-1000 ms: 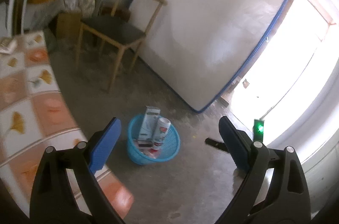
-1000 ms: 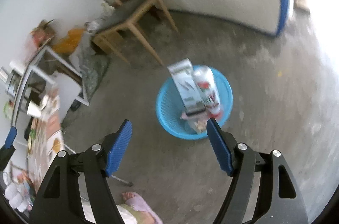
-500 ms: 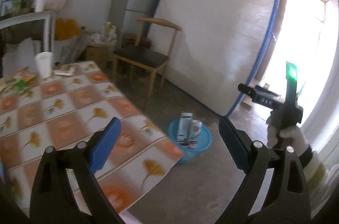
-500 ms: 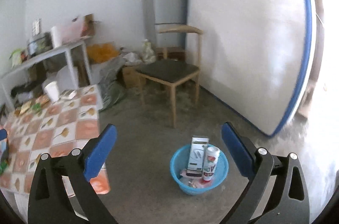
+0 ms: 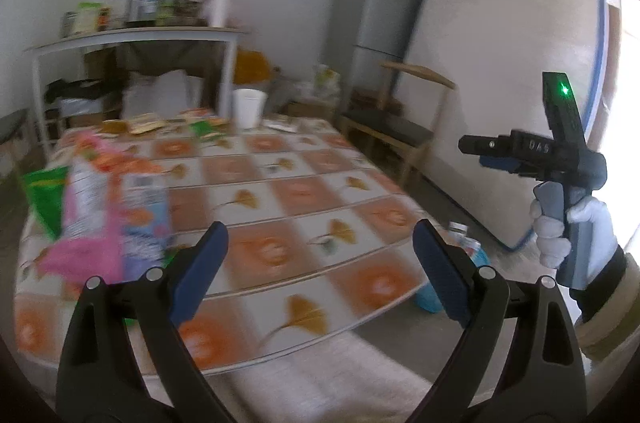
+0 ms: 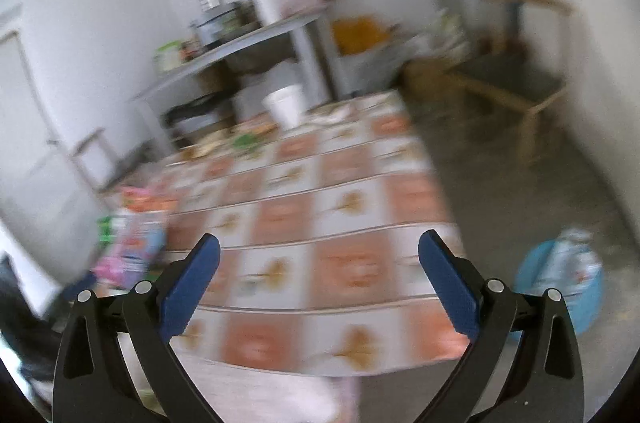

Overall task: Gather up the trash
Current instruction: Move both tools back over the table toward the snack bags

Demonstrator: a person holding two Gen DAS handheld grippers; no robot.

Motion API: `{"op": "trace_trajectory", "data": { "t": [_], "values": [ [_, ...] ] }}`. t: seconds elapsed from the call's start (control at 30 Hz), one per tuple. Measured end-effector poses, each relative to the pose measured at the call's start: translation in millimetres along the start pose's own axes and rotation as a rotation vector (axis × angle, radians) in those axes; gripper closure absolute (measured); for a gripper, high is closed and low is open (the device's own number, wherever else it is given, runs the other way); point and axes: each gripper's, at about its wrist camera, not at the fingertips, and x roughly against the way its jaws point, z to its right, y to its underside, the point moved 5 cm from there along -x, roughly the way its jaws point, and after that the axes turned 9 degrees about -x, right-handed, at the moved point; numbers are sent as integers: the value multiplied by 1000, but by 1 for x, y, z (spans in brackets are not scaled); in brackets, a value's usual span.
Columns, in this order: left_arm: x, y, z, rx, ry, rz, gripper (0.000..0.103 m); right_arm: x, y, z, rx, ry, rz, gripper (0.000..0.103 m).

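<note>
My left gripper (image 5: 320,267) is open and empty above the near edge of a table (image 5: 304,191) with an orange-and-white leaf-pattern cloth. Pink, blue and green snack wrappers (image 5: 104,207) lie at the table's left; they also show in the right wrist view (image 6: 132,243). More wrappers (image 5: 168,125) and a white cup (image 5: 249,108) sit at the far edge. My right gripper (image 6: 320,271) is open and empty over the same table (image 6: 344,207). A blue basket (image 6: 568,287) with cartons stands on the floor to the right, partly hidden by the table in the left wrist view (image 5: 464,263).
The right gripper's handle, held in a white-gloved hand (image 5: 560,191), is at the right of the left wrist view. A wooden chair (image 5: 404,127), a grey fridge (image 5: 372,23) and a leaning mattress (image 5: 512,83) stand behind. A cluttered shelf table (image 5: 136,35) is at the back.
Both grippers have swung up and left, away from the blue basket on the floor, and now face the table. Both stay open and empty.
</note>
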Motion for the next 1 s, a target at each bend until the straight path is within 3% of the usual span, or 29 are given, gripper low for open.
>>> {"op": "trace_trajectory", "data": {
  "t": [0.17, 0.3, 0.43, 0.63, 0.77, 0.93, 1.0],
  "values": [
    [31, 11, -52, 84, -108, 52, 14, -65, 14, -68, -48, -206, -189, 7],
    [54, 14, -91, 171, -182, 111, 14, -111, 25, -113, -84, -317, -324, 7],
    [63, 26, -133, 295, -239, 112, 14, -147, 36, -148, -90, -357, -416, 13],
    [56, 27, -166, 379, -216, 89, 14, -190, 48, -174, -100, -364, -502, 21],
    [19, 9, -184, 341, -217, -29, 14, -209, 55, -176, -134, -359, -542, 30],
    [-41, 0, -211, 354, -184, -219, 15, -214, 57, -171, -149, -352, -549, 31],
    [-57, 3, -221, 374, -192, -263, 20, -214, 58, -165, -155, -347, -551, 31]
  ]
}}
